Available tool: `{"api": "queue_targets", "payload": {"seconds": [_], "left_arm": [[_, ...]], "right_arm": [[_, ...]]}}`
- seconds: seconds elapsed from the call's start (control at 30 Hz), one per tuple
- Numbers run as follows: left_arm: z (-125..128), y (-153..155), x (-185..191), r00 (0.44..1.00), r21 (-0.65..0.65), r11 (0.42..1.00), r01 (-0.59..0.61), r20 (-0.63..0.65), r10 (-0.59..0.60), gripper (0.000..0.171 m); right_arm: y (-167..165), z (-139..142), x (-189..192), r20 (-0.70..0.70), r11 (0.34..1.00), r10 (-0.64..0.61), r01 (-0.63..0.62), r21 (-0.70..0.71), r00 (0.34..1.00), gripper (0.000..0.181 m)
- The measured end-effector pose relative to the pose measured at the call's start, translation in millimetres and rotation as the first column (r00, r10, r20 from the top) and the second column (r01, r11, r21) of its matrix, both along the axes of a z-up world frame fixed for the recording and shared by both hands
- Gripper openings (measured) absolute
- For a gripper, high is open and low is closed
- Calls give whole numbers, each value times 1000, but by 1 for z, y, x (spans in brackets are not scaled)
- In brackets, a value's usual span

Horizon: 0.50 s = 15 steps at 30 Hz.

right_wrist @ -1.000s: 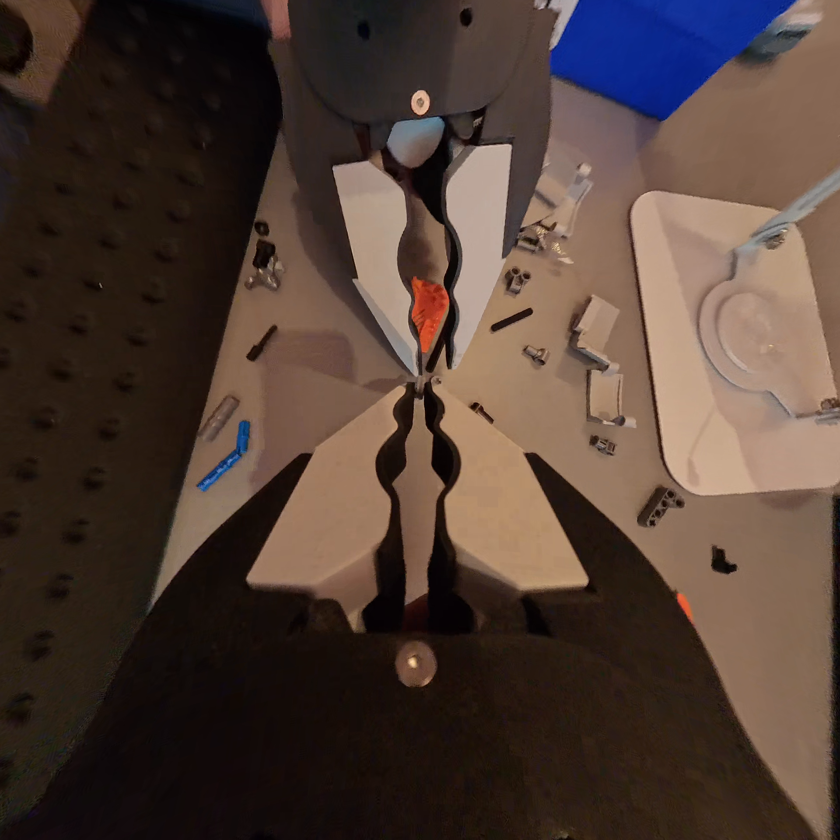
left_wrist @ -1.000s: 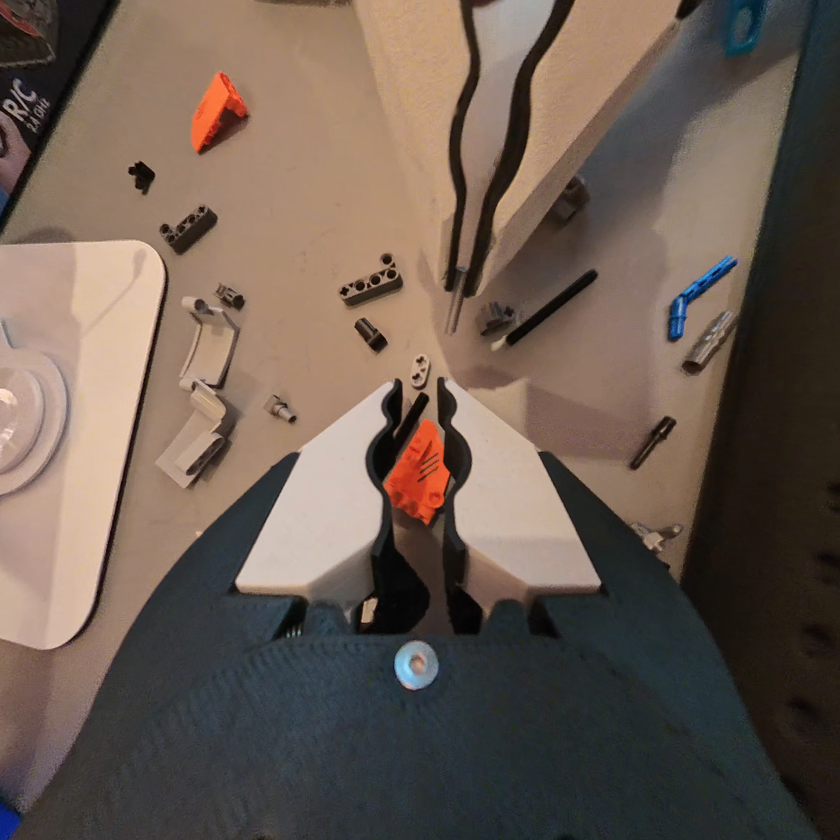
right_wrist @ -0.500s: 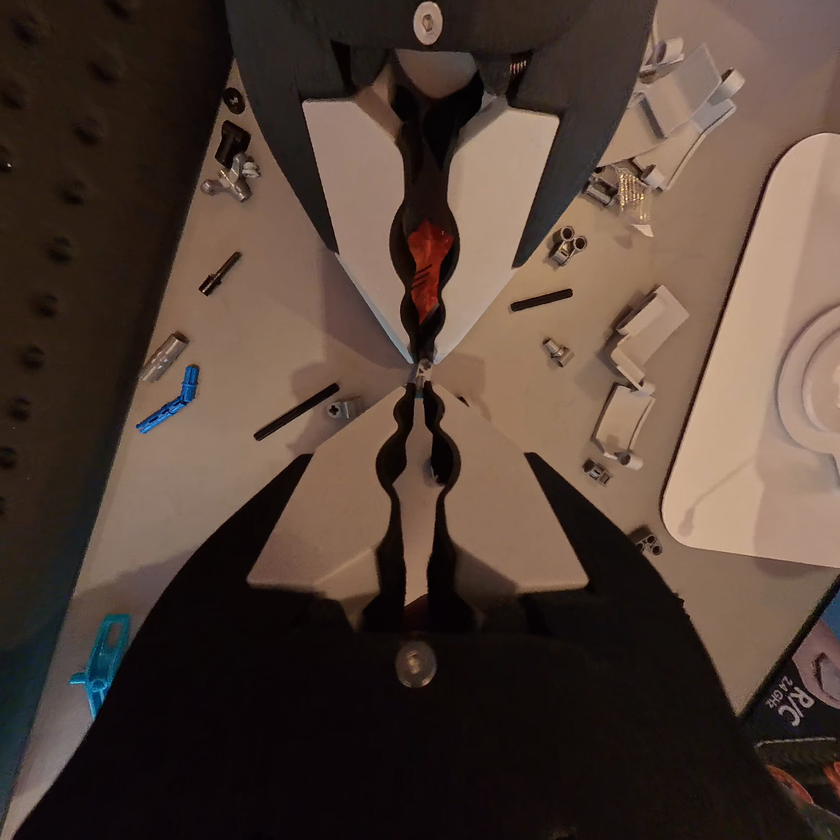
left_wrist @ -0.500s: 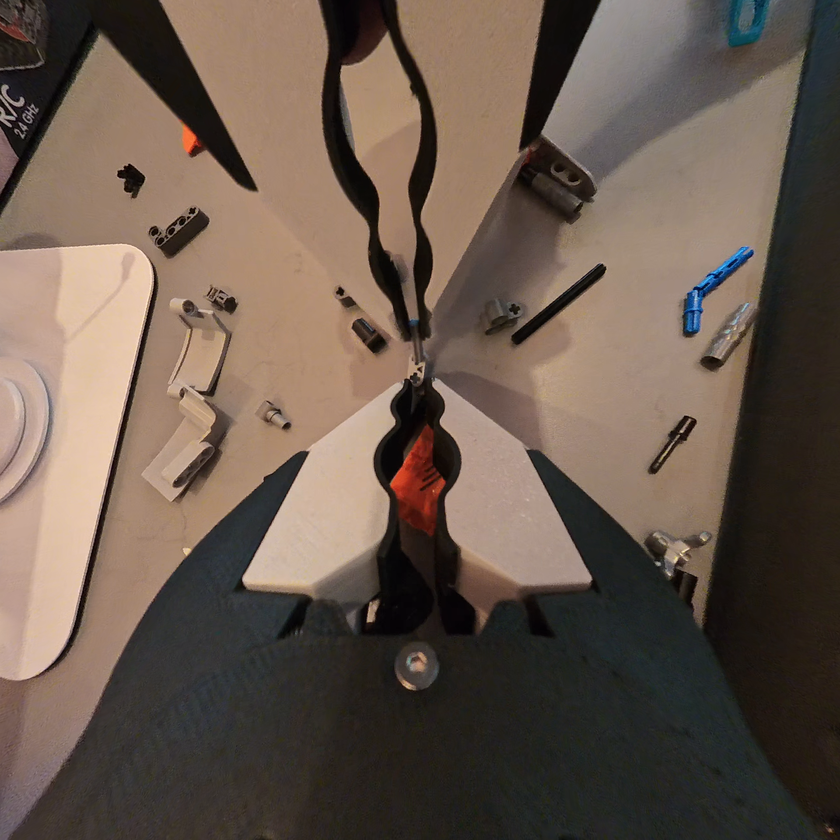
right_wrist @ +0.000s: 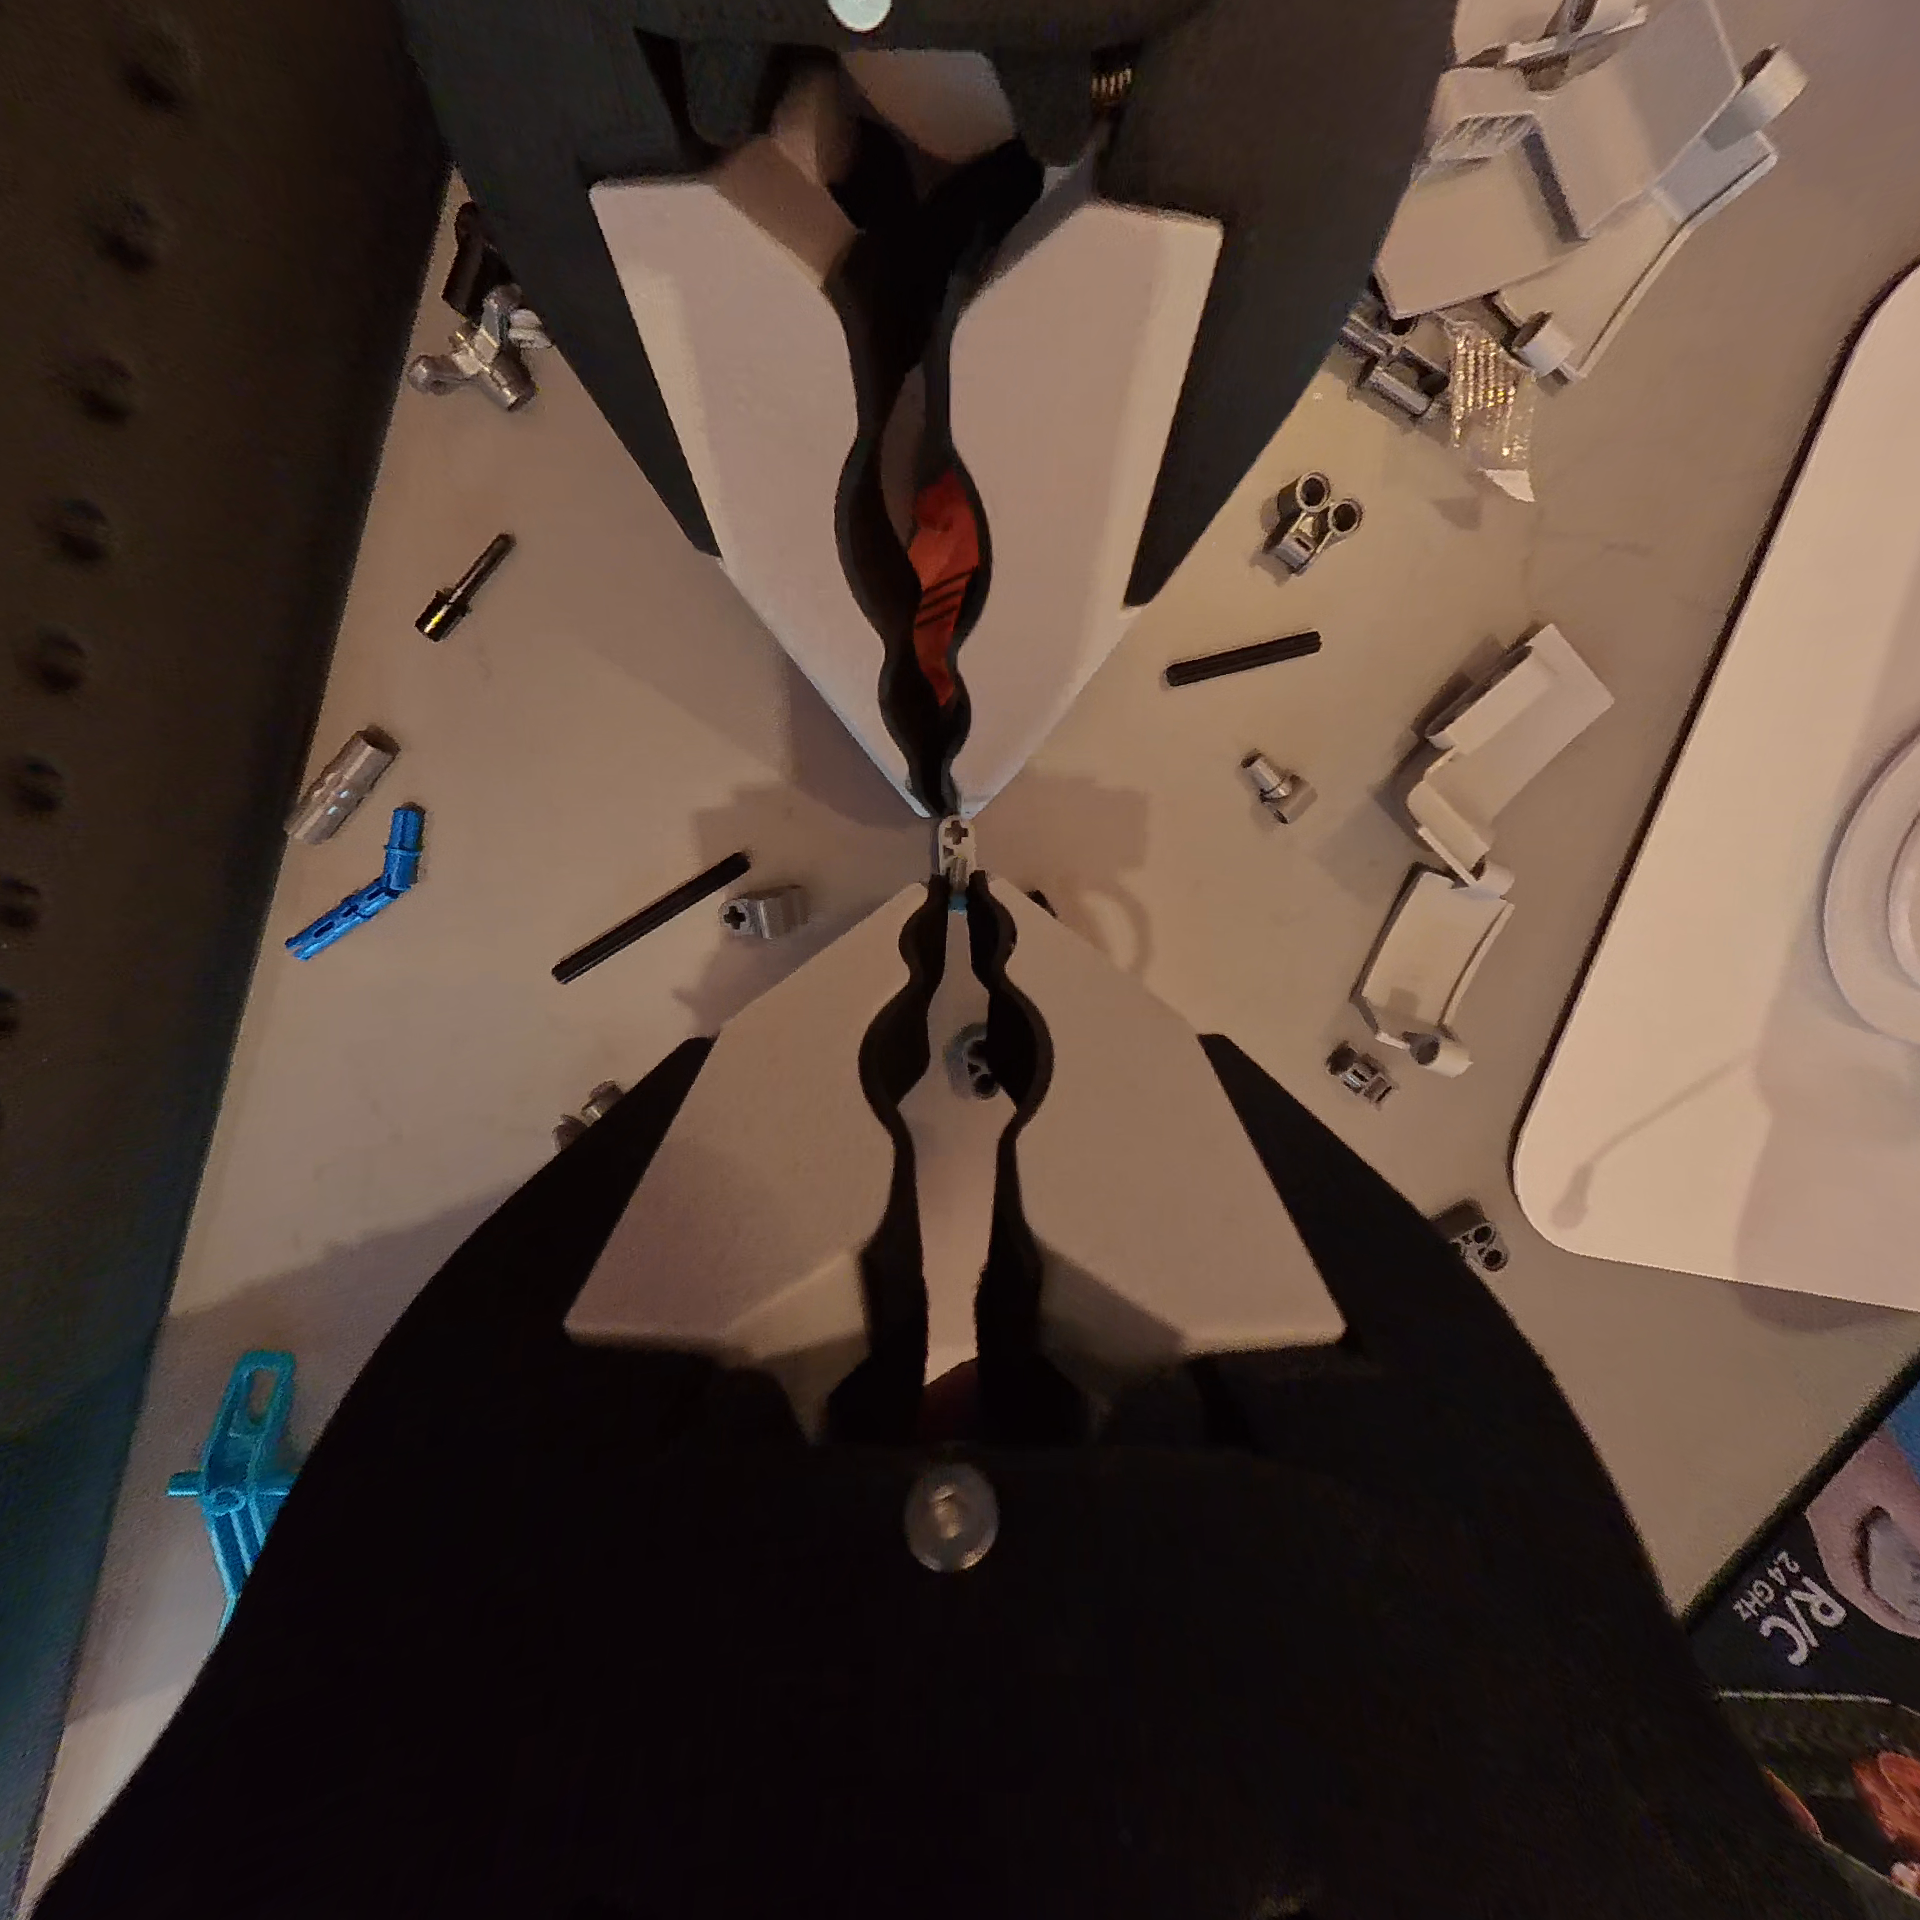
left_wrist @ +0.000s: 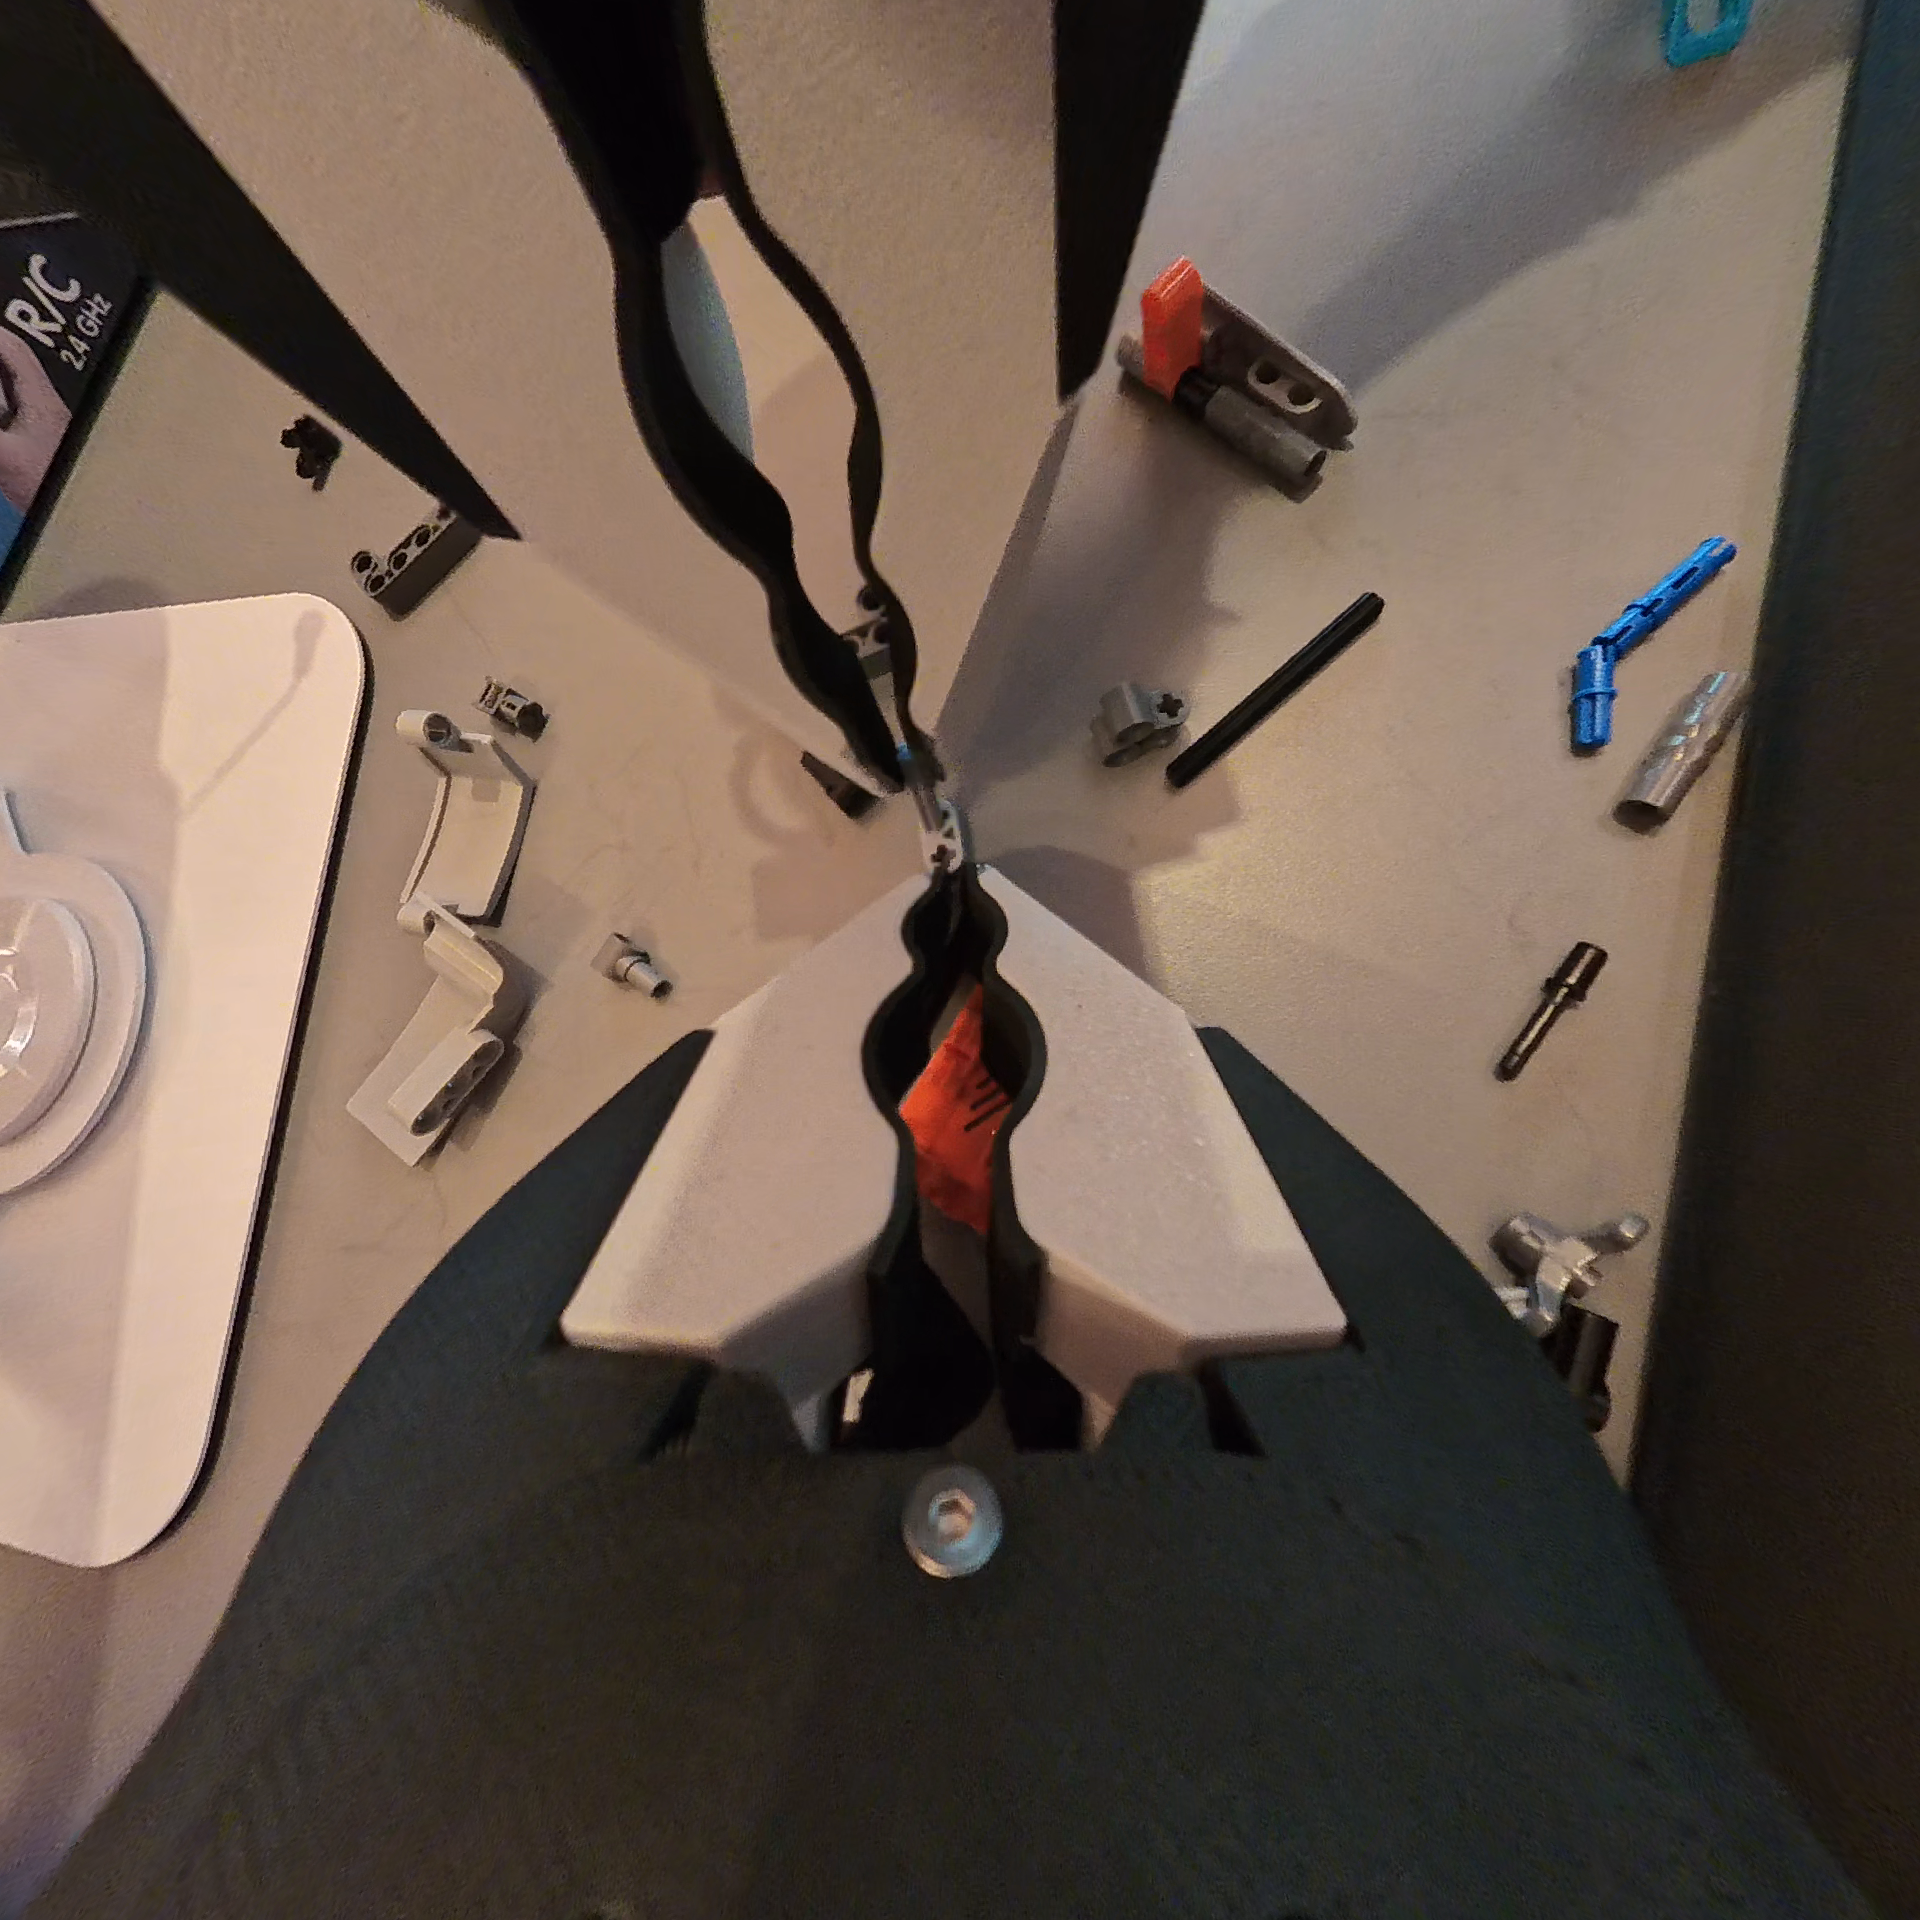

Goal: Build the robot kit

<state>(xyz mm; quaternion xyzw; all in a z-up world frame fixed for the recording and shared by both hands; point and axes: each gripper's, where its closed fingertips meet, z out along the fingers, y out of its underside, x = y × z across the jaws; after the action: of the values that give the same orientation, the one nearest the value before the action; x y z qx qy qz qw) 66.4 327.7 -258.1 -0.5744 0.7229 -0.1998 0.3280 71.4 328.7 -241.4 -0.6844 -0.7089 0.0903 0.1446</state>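
Note:
My left gripper point(left_wrist: 951, 883) is shut on an orange panel piece point(left_wrist: 956, 1101) with a black axle running out past its tips. A small light grey connector point(left_wrist: 943, 831) sits on the axle's end. My right gripper point(right_wrist: 961, 894) faces it tip to tip and is shut on a small grey pin with a blue collar point(right_wrist: 958, 902). The pin touches the grey connector point(right_wrist: 956, 842). The right gripper also shows in the left wrist view point(left_wrist: 904, 764), and the left gripper point(right_wrist: 940, 800) with the orange piece point(right_wrist: 940, 582) shows in the right wrist view.
A white tray point(left_wrist: 208, 935) lies on the left, with light grey curved panels point(left_wrist: 468, 831) beside it. A black axle point(left_wrist: 1273, 691), a blue angled pin point(left_wrist: 1642, 644), a grey sleeve point(left_wrist: 1683, 748), a black pin point(left_wrist: 1553, 1008) and an orange-and-grey assembly point(left_wrist: 1226, 374) lie scattered. A dark studded mat point(left_wrist: 1818, 831) borders the table.
The right gripper swung in from the side to face the left gripper. Its pin now meets the grey connector at the left gripper's tips. Both grippers stay shut.

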Motion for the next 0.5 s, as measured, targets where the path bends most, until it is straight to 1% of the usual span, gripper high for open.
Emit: {"api": "queue_targets", "payload": {"seconds": [0.5], "left_arm": [[0,0,1,1000,2,1000,4,3,-4,0]], "right_arm": [[0,0,3,31,999,10,-8,-40,999,1]]}}
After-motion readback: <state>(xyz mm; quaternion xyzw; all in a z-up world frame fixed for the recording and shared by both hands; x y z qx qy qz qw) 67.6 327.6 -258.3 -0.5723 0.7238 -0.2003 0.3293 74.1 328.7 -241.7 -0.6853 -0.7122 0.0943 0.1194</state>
